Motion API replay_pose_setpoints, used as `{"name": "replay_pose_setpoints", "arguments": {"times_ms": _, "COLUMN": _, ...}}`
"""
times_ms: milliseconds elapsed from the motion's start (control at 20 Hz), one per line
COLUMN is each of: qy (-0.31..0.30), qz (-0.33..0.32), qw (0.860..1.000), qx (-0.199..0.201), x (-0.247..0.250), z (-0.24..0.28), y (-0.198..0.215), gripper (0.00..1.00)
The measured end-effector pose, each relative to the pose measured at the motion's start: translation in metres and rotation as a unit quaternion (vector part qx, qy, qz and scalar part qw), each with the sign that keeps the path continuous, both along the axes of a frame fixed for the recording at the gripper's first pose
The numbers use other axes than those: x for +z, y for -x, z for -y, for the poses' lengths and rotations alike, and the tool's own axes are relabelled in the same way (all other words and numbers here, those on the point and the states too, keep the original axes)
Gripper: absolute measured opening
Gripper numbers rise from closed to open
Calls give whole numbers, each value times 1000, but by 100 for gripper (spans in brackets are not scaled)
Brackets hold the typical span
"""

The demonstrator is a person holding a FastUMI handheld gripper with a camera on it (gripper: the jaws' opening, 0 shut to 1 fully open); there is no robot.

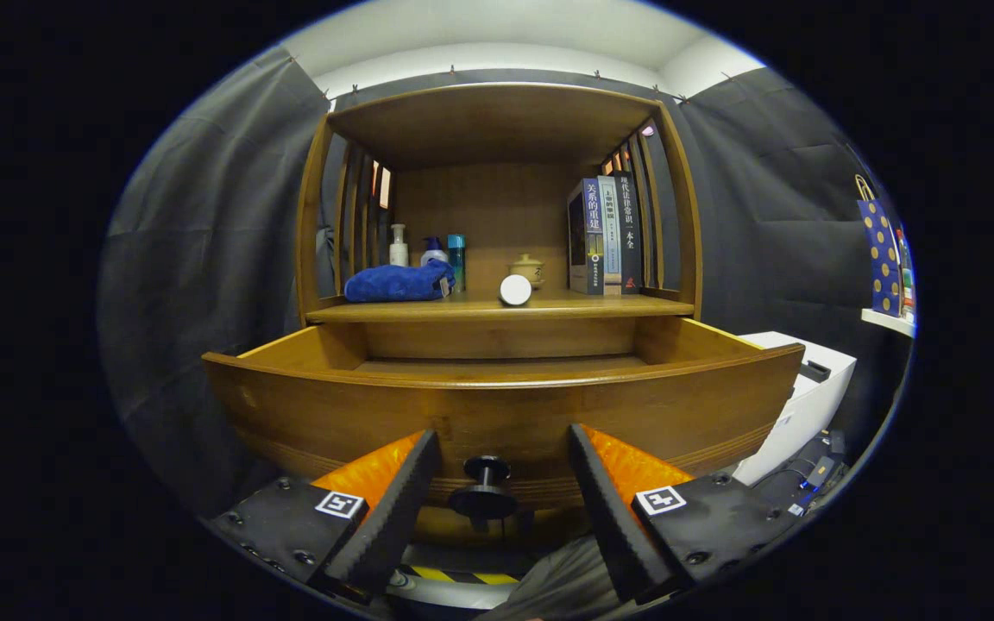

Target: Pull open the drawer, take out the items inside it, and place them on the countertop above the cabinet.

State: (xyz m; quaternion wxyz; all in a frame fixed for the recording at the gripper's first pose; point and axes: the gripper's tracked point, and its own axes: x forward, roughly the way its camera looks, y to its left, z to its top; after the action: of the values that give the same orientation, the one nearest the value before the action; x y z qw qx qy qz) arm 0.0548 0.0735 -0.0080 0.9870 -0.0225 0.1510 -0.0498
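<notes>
The wooden drawer (497,405) of the cabinet stands pulled out toward me, and its front panel hides what lies inside. Its dark round knob (485,487) sits between my fingertips, with a gap on each side. My gripper (501,448) is open around the knob and touches nothing. On the countertop (600,306) above the drawer lie a folded blue cloth (400,282) and a white round-ended item (515,290) on its side.
At the back of the countertop stand small bottles (428,250), a little lidded pot (527,267) and upright books (605,235). A white box-shaped appliance (799,405) sits to the right of the drawer. A dotted gift bag (881,250) hangs farther right.
</notes>
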Motion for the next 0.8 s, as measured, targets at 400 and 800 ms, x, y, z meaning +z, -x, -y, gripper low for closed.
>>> {"name": "replay_pose_setpoints", "arguments": {"times_ms": 400, "qy": 6, "qz": 2, "qw": 1000, "qx": 1, "x": 0, "z": 4, "y": -20, "gripper": 98}}
{"name": "replay_pose_setpoints", "arguments": {"times_ms": 800, "qy": 25, "qz": 3, "qw": 1000, "qx": 5, "x": 1, "z": 9, "y": -60, "gripper": 98}}
